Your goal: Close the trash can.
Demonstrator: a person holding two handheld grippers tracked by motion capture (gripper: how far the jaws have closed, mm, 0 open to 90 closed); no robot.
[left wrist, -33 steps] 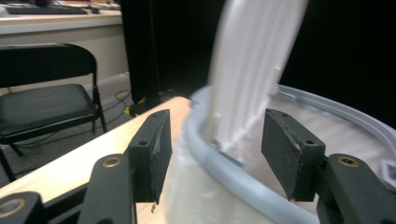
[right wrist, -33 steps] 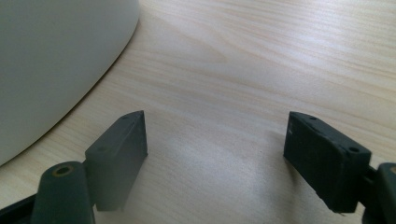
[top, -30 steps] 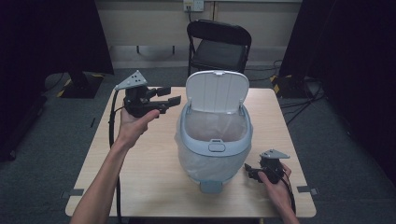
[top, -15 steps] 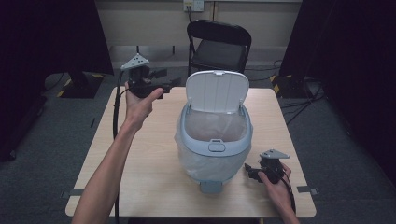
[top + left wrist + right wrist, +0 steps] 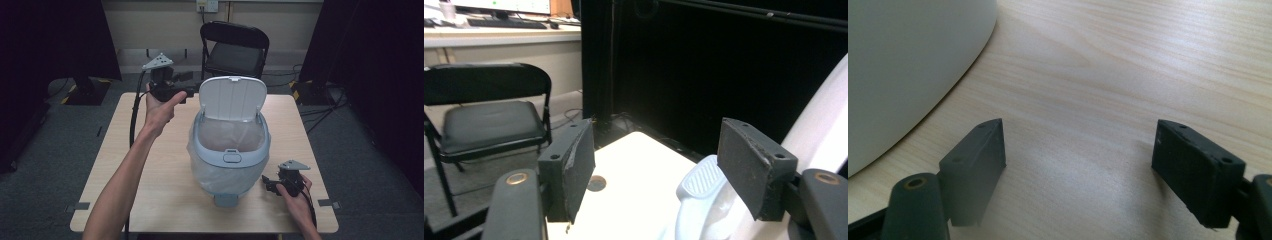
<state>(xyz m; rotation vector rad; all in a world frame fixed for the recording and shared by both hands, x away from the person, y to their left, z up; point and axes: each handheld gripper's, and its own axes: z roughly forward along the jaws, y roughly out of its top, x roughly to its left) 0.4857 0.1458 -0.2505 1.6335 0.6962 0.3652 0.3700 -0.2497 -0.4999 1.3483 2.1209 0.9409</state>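
Two claws (image 5: 189,93) (image 5: 267,184) gaping, empty | rounded glossy plastic bin (image 5: 229,157) | pale woodgrain table (image 5: 150,180)

Black left tool (image 5: 187,93), black right tool (image 5: 268,185): grey triangular top plates, trailing black cables, screw-holed pads.

Bin (image 5: 229,160) pale blue-grey, lid (image 5: 233,98) white, liner (image 5: 227,136) translucent white; table (image 5: 150,165) light wood grain; chair (image 5: 233,50) black; left gripper (image 5: 189,89) black, grey plate; right gripper (image 5: 265,183) black, grey plate; floor (image 5: 45,165) dark grey carpet.
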